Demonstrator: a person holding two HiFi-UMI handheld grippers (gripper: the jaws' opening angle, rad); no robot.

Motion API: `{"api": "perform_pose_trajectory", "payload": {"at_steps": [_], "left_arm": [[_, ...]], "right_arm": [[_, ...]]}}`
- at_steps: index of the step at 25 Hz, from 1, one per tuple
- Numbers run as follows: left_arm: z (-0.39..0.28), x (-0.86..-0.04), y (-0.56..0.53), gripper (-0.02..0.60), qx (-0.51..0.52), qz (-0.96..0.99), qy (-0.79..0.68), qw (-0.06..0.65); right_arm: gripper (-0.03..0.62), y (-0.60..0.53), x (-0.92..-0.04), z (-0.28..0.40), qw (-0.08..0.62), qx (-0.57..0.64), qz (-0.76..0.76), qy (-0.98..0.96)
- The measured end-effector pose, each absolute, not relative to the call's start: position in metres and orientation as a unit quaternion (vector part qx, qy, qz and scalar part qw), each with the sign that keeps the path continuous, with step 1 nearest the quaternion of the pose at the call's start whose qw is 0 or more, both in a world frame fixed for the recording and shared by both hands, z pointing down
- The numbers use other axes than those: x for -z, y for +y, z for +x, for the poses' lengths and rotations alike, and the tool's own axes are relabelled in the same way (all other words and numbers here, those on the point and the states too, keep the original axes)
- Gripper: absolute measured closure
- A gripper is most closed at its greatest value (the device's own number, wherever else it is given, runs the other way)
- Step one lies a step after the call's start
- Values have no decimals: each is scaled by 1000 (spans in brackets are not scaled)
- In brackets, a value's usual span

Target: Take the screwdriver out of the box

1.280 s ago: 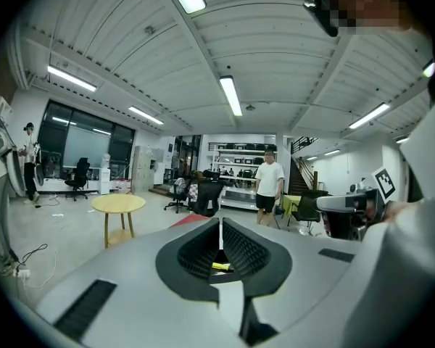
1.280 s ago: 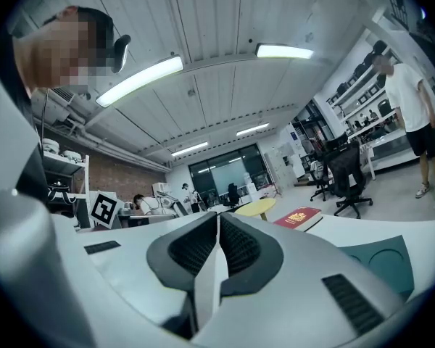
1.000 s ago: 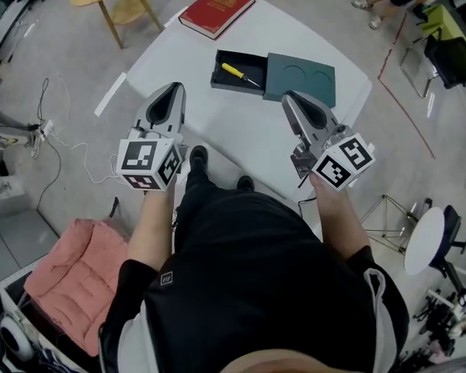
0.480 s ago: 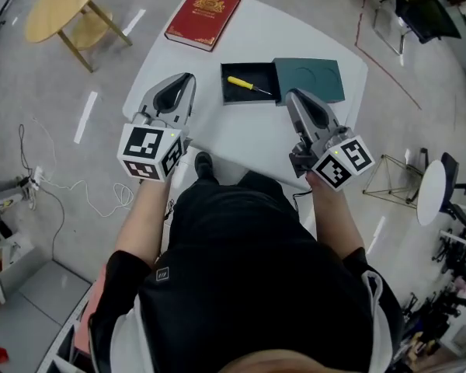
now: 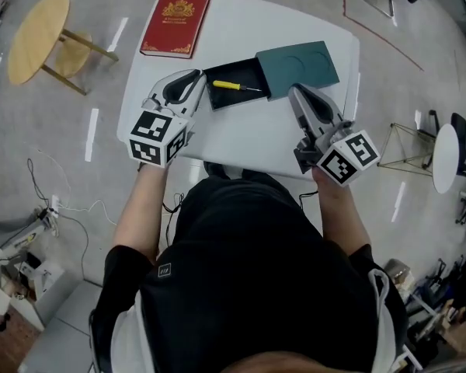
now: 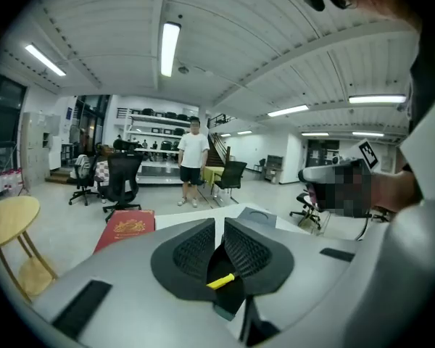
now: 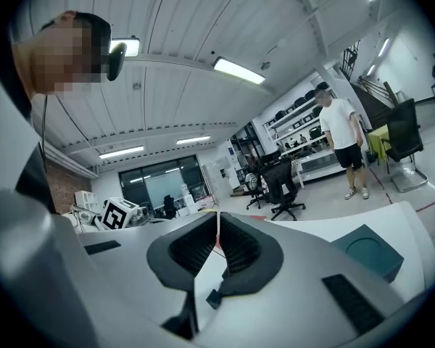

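Head view, looking down on the white table (image 5: 248,142). The open black box (image 5: 247,97) lies in the far middle of the table, and its only visible content is the screwdriver (image 5: 229,85), which lies flat on the box floor: yellow handle toward my left, thin metal shaft pointing to my right. The dark green lid (image 5: 297,64) is off and rests flat against the right end of the box, with round outlines pressed into its upper face; nothing lies on it. A red book (image 5: 175,22) with gold print sits closed at the far left corner of the table, apart from the box. A round wooden side table (image 5: 39,37) stands on the floor to the left.

My left gripper (image 5: 193,80) points at the left end of the box, just beside its wall. In the left gripper view its jaws are almost together and just beginning to part, with nothing clamped; the yellow handle (image 6: 221,281) shows beyond them. My right gripper (image 5: 295,92) hovers near the lid's near edge, jaws closed tip to tip and empty in the right gripper view (image 7: 217,220)
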State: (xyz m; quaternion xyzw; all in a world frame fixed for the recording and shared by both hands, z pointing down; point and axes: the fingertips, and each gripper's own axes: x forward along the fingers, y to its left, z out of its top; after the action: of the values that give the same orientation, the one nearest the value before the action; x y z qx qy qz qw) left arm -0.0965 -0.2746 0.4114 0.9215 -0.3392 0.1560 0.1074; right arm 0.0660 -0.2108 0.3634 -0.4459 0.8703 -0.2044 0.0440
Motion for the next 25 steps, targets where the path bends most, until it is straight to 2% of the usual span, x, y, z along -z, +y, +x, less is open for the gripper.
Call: {"api": "perform_pose_trajectory", "payload": {"at_steps": [2,13,25], "left_arm": [[-79,-422,-281,504,-183,925,-317,100],[-25,-511,-292,396,-350,917,-179,65],[-5,-599,-285,394,-501,865,-29,-7]], "right_arm": [[563,-214,-367,78,50,208,-452,866],[563,-225,-405,110,52,248,-469,846],[563,-226,-424,116,34,269,-462,845]]}}
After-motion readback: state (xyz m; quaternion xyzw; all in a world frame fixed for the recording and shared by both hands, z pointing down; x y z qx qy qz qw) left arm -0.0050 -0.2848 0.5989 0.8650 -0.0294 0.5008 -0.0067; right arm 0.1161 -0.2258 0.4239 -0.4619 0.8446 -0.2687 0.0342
